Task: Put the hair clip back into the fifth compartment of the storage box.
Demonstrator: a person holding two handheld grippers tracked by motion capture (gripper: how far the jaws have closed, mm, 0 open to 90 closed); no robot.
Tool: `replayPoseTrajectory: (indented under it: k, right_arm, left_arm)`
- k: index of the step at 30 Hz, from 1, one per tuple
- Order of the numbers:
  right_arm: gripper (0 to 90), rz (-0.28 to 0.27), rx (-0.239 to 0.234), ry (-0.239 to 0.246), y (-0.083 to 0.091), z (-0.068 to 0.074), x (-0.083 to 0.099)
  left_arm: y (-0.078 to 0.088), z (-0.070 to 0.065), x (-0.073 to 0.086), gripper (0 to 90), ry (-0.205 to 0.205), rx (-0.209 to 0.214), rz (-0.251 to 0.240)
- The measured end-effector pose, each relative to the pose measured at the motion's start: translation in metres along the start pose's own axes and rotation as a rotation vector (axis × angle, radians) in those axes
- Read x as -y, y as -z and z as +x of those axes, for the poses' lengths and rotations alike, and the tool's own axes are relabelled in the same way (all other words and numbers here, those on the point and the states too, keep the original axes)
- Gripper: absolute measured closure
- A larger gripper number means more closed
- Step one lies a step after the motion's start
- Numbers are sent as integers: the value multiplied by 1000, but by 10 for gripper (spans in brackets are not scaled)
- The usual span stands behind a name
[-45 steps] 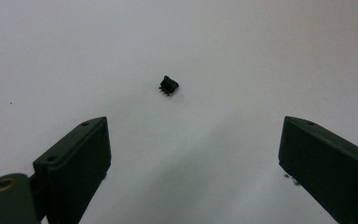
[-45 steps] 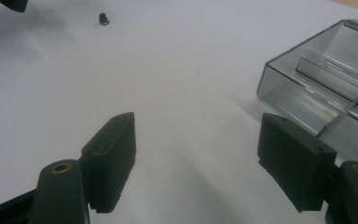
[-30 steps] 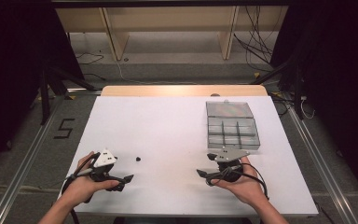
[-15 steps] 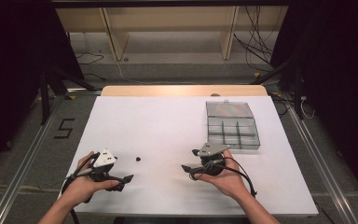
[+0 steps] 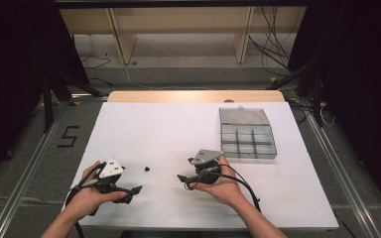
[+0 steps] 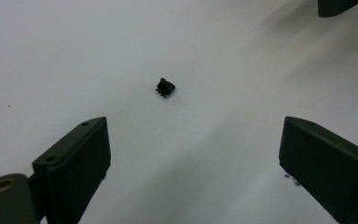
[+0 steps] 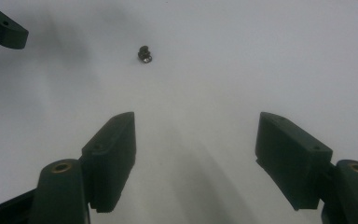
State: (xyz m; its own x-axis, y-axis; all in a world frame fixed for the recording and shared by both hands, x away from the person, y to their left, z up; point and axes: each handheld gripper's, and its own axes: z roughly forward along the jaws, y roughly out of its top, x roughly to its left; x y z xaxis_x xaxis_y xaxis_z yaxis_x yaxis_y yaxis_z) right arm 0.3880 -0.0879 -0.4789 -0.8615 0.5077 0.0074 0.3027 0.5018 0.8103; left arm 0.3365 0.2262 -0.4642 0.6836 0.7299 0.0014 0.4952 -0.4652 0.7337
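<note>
A small black part [image 5: 147, 169] lies on the white table [image 5: 168, 129], between my two grippers. My left gripper [image 5: 133, 192] rests low at the front left, held in a hand, with its jaws pointing right. In the left gripper view it [image 6: 193, 140] stands open and empty, with the black part [image 6: 166, 87] a short way ahead of it. My right gripper [image 5: 185, 169] sits just right of the part, jaws pointing left. In the right gripper view it [image 7: 196, 130] is open and empty, and the part [image 7: 145, 53] lies ahead, slightly left.
A clear plastic compartment box [image 5: 248, 134] with its lid folded back stands at the right of the table. A jaw of the other gripper [image 7: 2, 28] shows at the top left of the right gripper view. Cables trail from both grippers toward the front edge.
My right gripper has moved left from in front of the compartment box toward the small black part. The left gripper and the part have stayed in place.
</note>
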Motion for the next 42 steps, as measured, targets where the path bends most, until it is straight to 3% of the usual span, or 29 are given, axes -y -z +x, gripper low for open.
replayPoseTrajectory:
  k: [23,34,42]
  right_arm:
    - [326,39,-57,45,-66,22,-31]
    - [429,98,-48,90,-101,29,-49]
    - [527,117,-78,125,-114,31,-56]
  left_arm:
    - [-1,-1,1,85,-3,8,3]
    - [0,0,1,85,-5,8,4]
    - [0,1,1,85,-3,4,2]
